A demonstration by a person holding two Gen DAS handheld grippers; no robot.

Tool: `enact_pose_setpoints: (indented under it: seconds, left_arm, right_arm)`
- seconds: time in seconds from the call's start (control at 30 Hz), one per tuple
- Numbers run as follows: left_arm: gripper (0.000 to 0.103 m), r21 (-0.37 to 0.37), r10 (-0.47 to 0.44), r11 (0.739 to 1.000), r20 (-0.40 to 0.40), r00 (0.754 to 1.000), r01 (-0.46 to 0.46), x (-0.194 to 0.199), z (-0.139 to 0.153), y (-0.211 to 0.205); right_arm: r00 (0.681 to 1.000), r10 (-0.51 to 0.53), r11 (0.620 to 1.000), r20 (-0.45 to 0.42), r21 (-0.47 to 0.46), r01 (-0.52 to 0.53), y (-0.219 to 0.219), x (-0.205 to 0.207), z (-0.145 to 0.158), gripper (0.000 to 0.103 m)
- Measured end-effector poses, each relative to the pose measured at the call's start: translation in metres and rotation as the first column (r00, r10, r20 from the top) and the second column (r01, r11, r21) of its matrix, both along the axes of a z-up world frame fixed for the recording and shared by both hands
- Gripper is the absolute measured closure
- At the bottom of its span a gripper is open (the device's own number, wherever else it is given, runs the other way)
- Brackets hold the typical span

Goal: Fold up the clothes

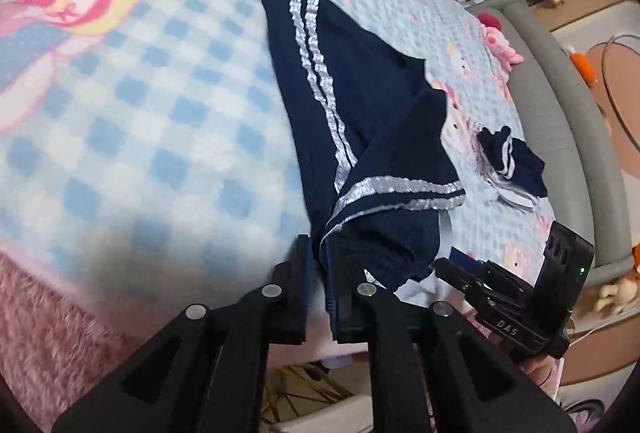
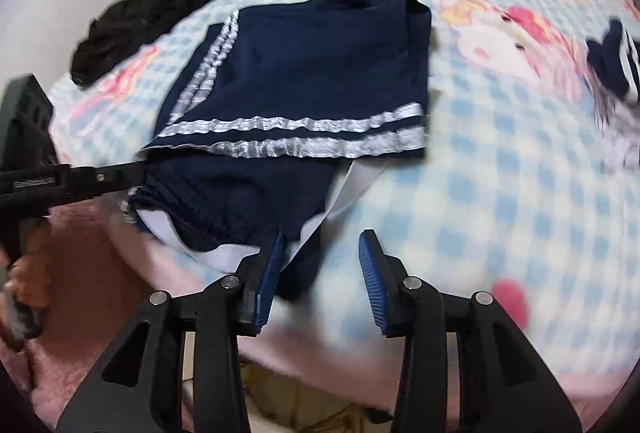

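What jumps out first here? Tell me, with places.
The navy garment with silver stripes, lying mid-bed on the blue checked cartoon blanket. The left gripper pinches its near hem, while the right gripper stands open just off its white lining. A black garment is heaped at the far left.

Left tongs (image 1: 320,273) nearly closed on cloth; right tongs (image 2: 322,261) parted.

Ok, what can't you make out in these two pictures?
- Near hem of the navy garment: left wrist view, hidden behind the left tool.
- Small navy piece: right wrist view, cut off by the frame edge and blurred.
- Black clothes: right wrist view, too bunched to tell their type.
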State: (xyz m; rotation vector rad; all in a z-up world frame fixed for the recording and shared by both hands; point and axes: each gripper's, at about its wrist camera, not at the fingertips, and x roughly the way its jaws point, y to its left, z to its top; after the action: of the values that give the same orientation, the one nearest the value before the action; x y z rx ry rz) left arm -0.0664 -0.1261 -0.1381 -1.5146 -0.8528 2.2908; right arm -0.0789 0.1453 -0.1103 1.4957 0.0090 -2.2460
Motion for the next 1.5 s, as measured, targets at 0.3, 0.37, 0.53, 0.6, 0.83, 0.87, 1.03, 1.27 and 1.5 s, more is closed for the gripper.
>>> enact_pose_setpoints:
  seconds: [0.3, 0.37, 0.53, 0.6, 0.83, 0.87, 1.03, 1.27, 1.5]
  left_arm:
    - [0.074, -0.247, -0.196, 0.956, -0.138, 0.971, 0.158, -0.030, 0.055, 0.066]
    - [0.064, -0.281, -0.273, 0.933, -0.146, 0.951, 0.225, -0.048, 0.059, 0.096]
    - [0.064, -0.357, -0.425, 0.859, -0.096, 0.900, 0.367, -0.081, 0.046, 0.168]
    - [0.063, -0.375, -0.462, 0.832, -0.058, 0.885, 0.409, -0.089, 0.033, 0.190]
    - [0.095, -0.374, -0.426, 0.850, -0.072, 0.902, 0.372, -0.088, 0.019, 0.189]
    - [0.095, -0.352, -0.402, 0.868, -0.087, 0.911, 0.350, -0.088, 0.023, 0.182]
    - [0.095, -0.271, -0.289, 0.933, -0.174, 0.941, 0.236, -0.087, 0.056, 0.126]
    - [0.097, -0.206, -0.087, 0.978, -0.189, 0.978, 0.047, -0.110, 0.070, 0.029]
    - [0.097, -0.237, -0.049, 0.971, -0.130, 0.990, 0.017, -0.136, 0.054, -0.020]
  right_arm:
    - [0.976, -0.144, 0.989, -0.163, 0.000, 0.146, 0.031, -0.022, 0.052, 0.061]
    - [0.966, -0.200, 0.979, -0.164, 0.009, 0.204, 0.049, -0.035, 0.053, 0.061]
    - [0.949, -0.282, 0.959, -0.138, -0.006, 0.284, 0.077, -0.048, 0.041, 0.061]
    - [0.945, -0.308, 0.951, -0.109, -0.010, 0.309, 0.087, -0.046, 0.030, 0.061]
    - [0.953, -0.297, 0.955, -0.062, -0.010, 0.297, 0.094, -0.051, 0.011, 0.061]
    - [0.956, -0.287, 0.958, -0.065, -0.013, 0.287, 0.092, -0.053, 0.012, 0.061]
    - [0.968, -0.235, 0.972, -0.082, -0.038, 0.233, 0.075, -0.067, 0.021, 0.061]
    - [0.980, -0.158, 0.987, -0.121, -0.037, 0.155, 0.042, -0.108, 0.035, 0.061]
    - [0.985, -0.134, 0.990, -0.108, -0.047, 0.130, 0.013, -0.140, 0.026, 0.061]
